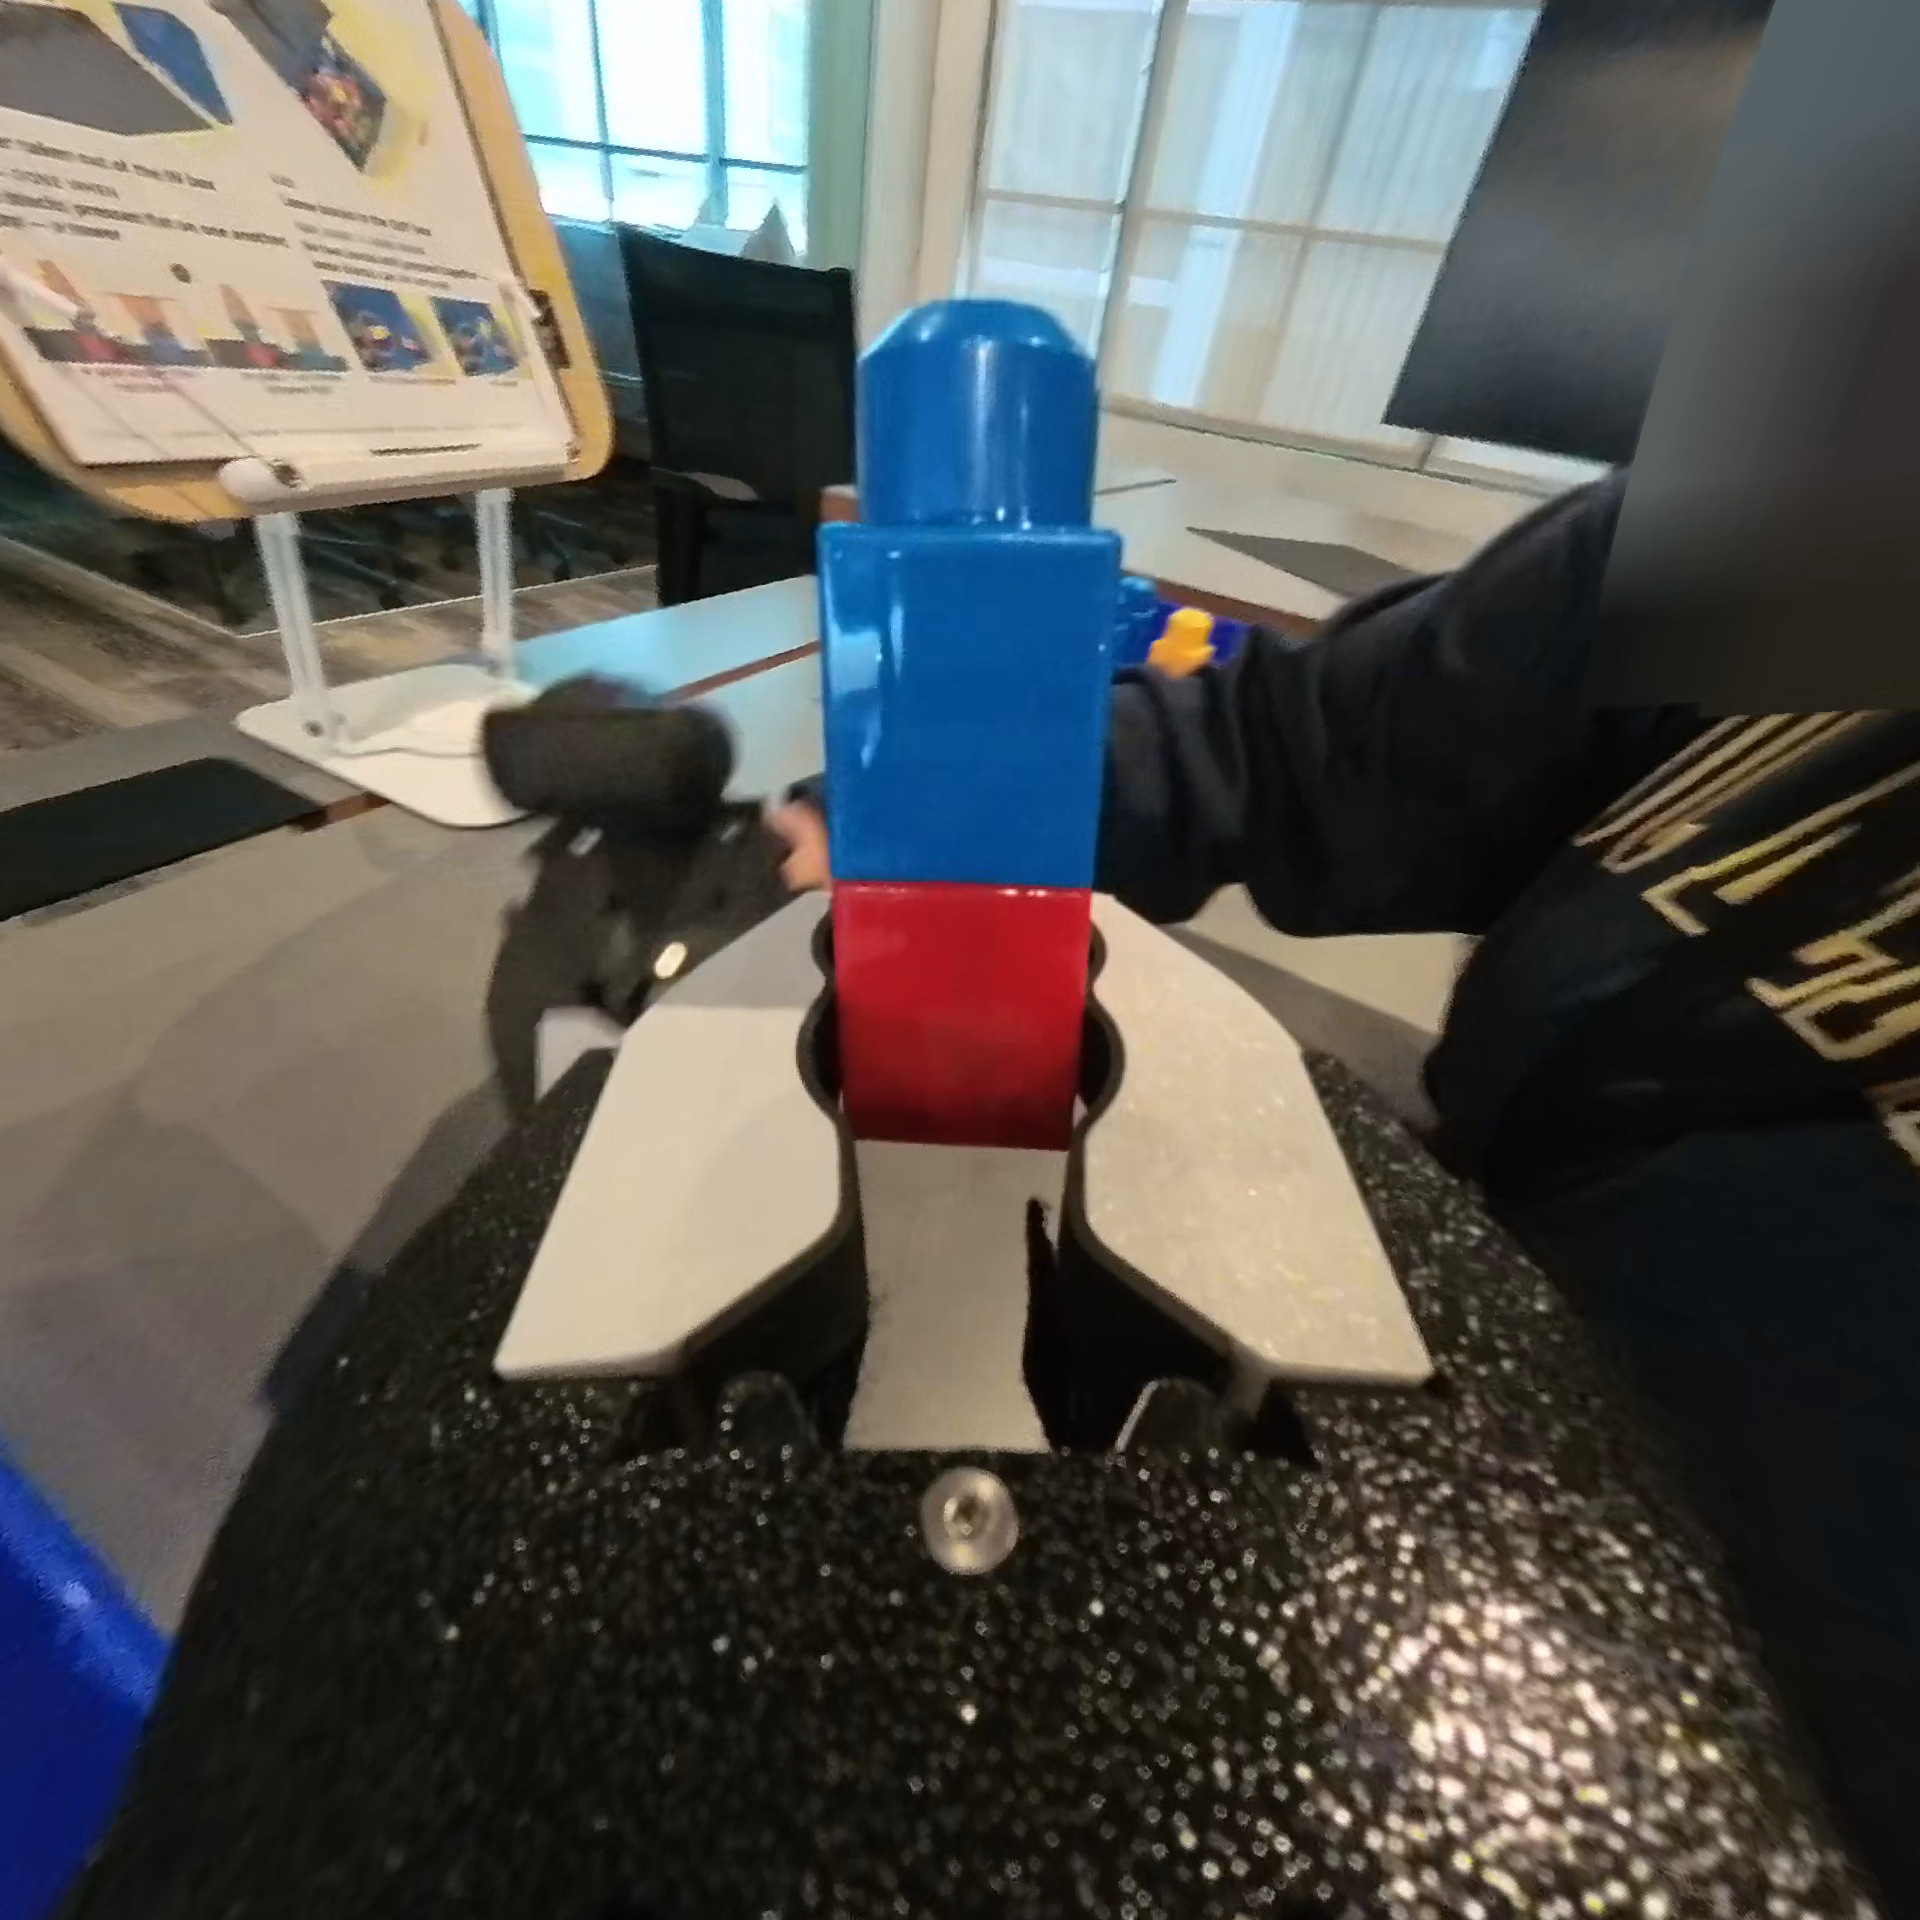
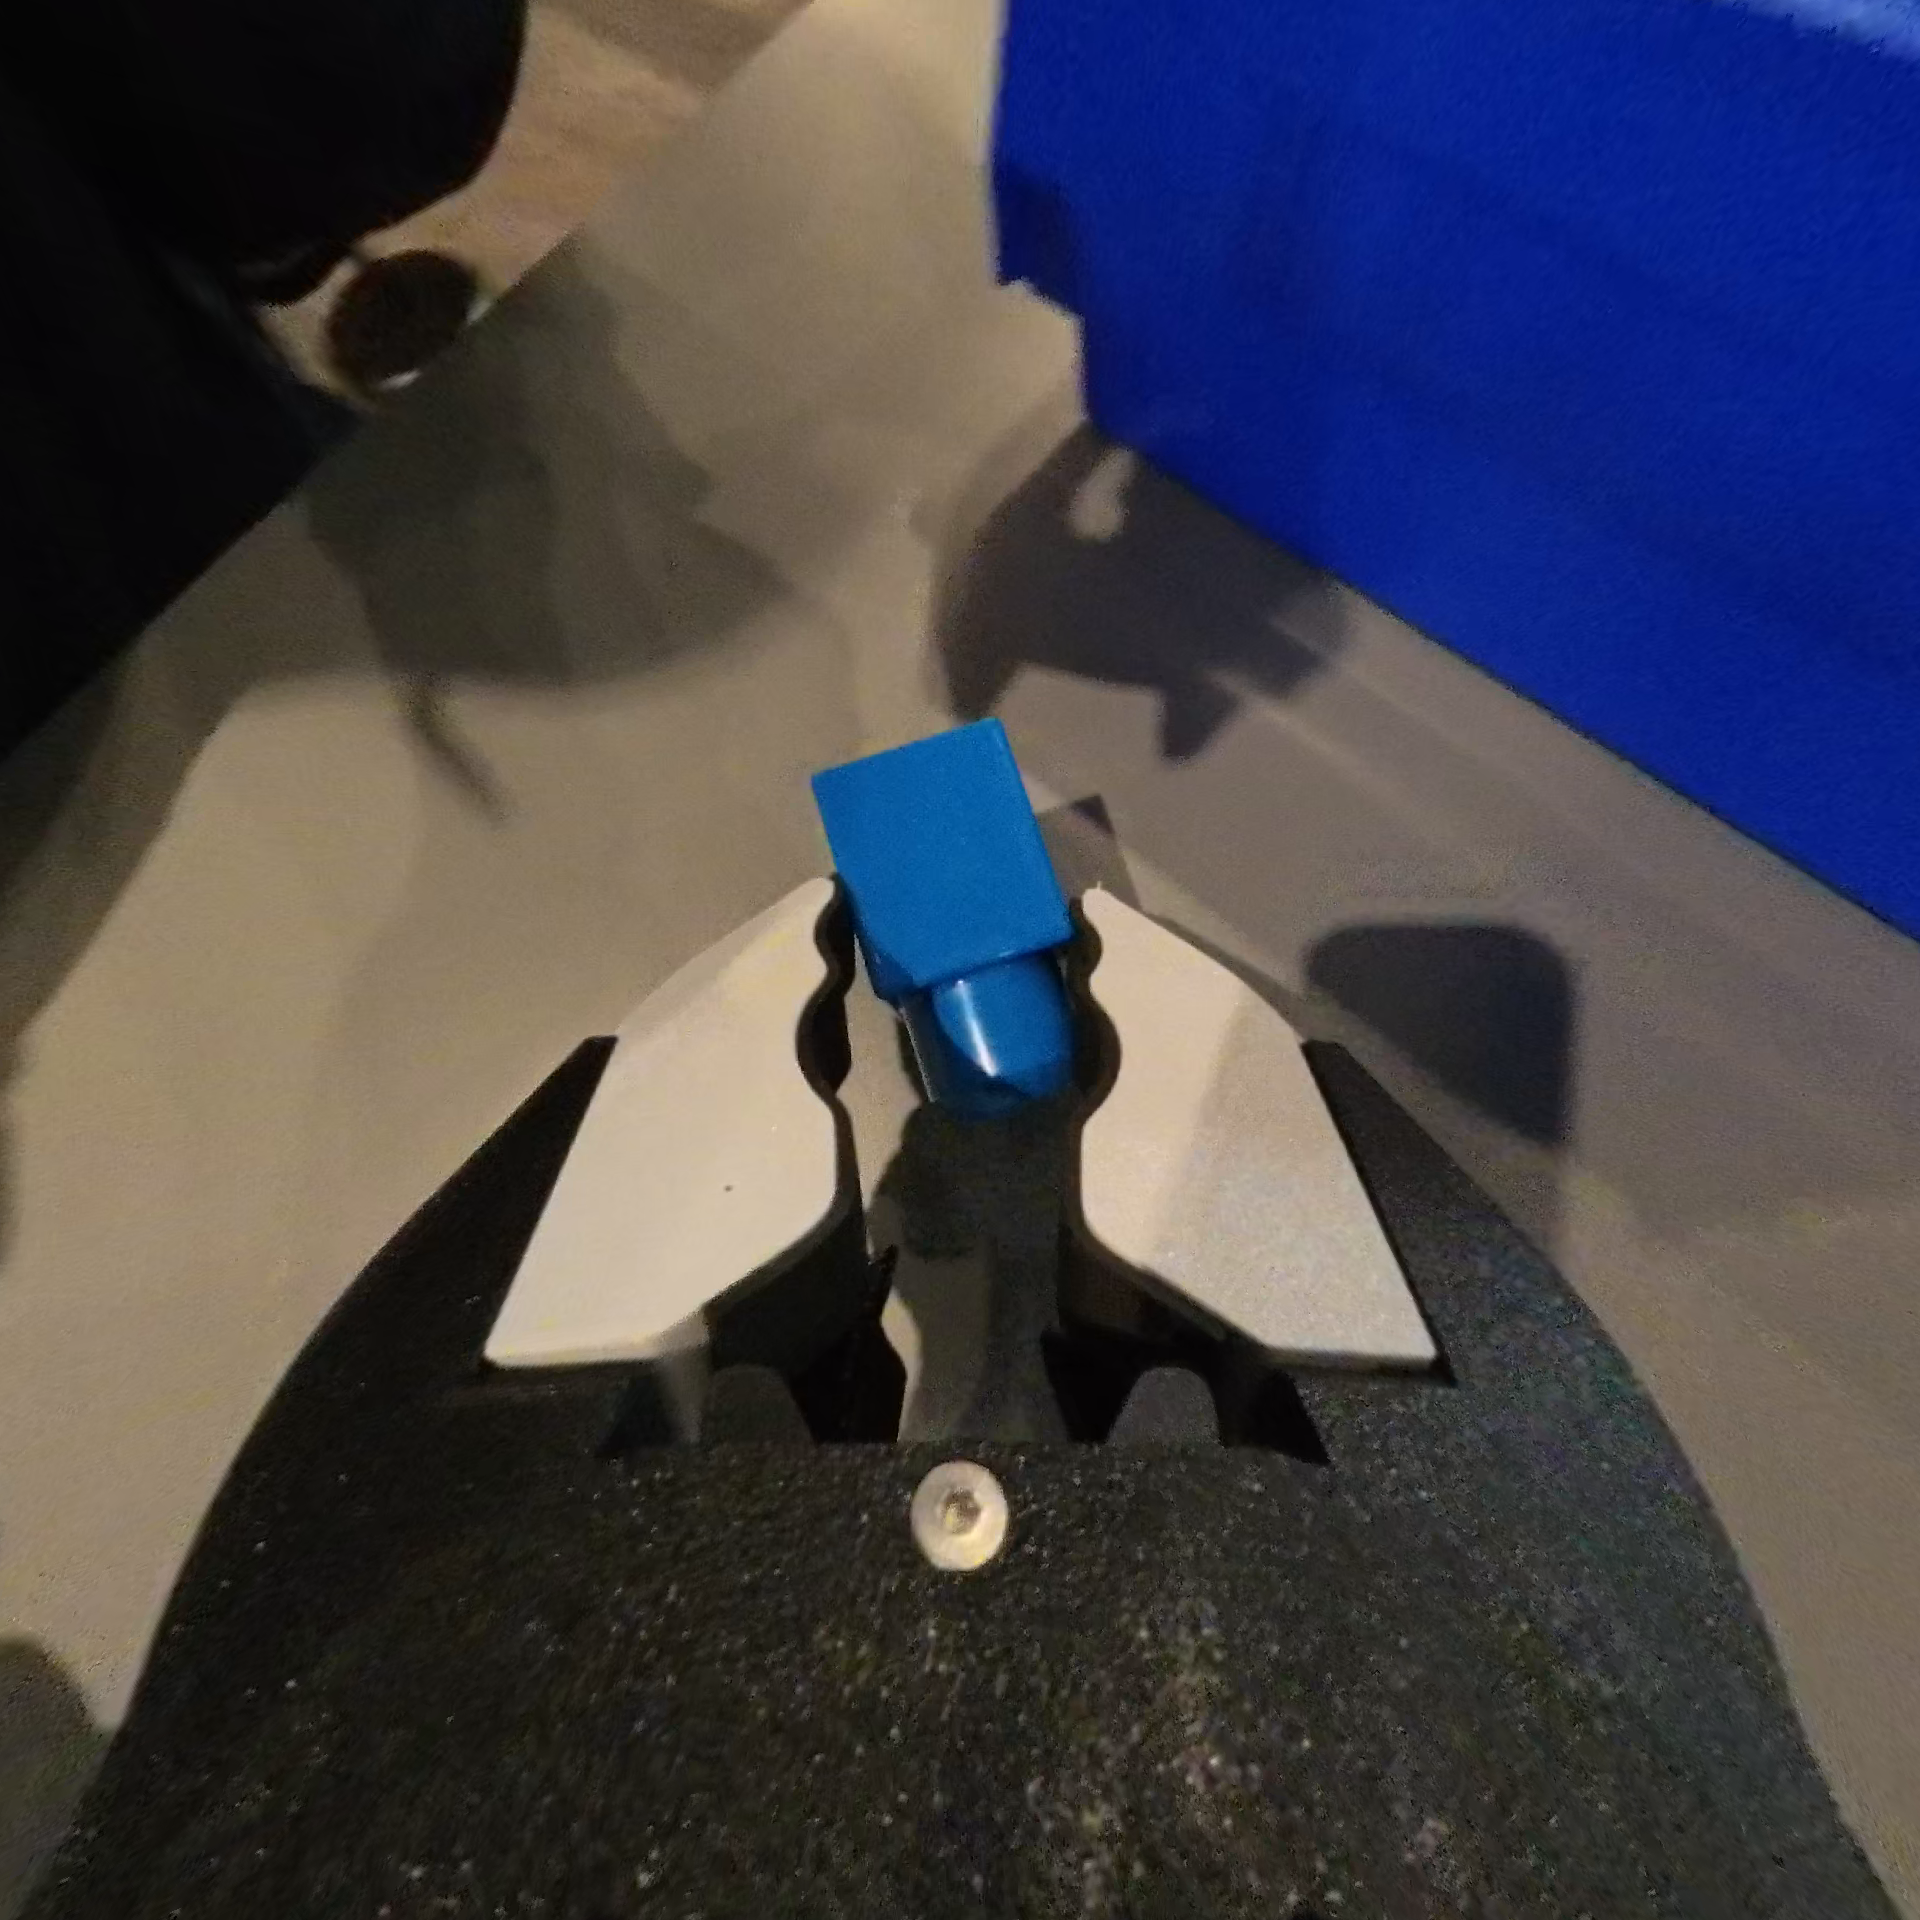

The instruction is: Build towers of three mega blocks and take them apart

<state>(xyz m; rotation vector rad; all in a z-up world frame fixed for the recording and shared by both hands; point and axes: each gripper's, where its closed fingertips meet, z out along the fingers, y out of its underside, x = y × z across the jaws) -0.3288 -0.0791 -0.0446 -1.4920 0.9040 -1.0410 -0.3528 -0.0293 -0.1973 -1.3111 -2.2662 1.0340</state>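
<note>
In the left wrist view my left gripper (image 1: 961,997) is shut on a red block (image 1: 961,1013). A blue block (image 1: 966,696) with one round stud sits pressed onto the red one, pointing away from the camera. In the right wrist view my right gripper (image 2: 961,935) is shut on a single blue block (image 2: 940,883), its stud pointing back toward the camera, held above the grey table (image 2: 312,935). The other gripper shows blurred in the left wrist view (image 1: 623,831), behind the stack.
A blue bin (image 2: 1507,364) stands at the right in the right wrist view; its corner shows in the left wrist view (image 1: 62,1683). A person's dark sleeve (image 1: 1351,748) crosses behind the stack. An instruction sheet on a stand (image 1: 281,239) is at the back left. Loose blocks (image 1: 1179,634) lie beyond.
</note>
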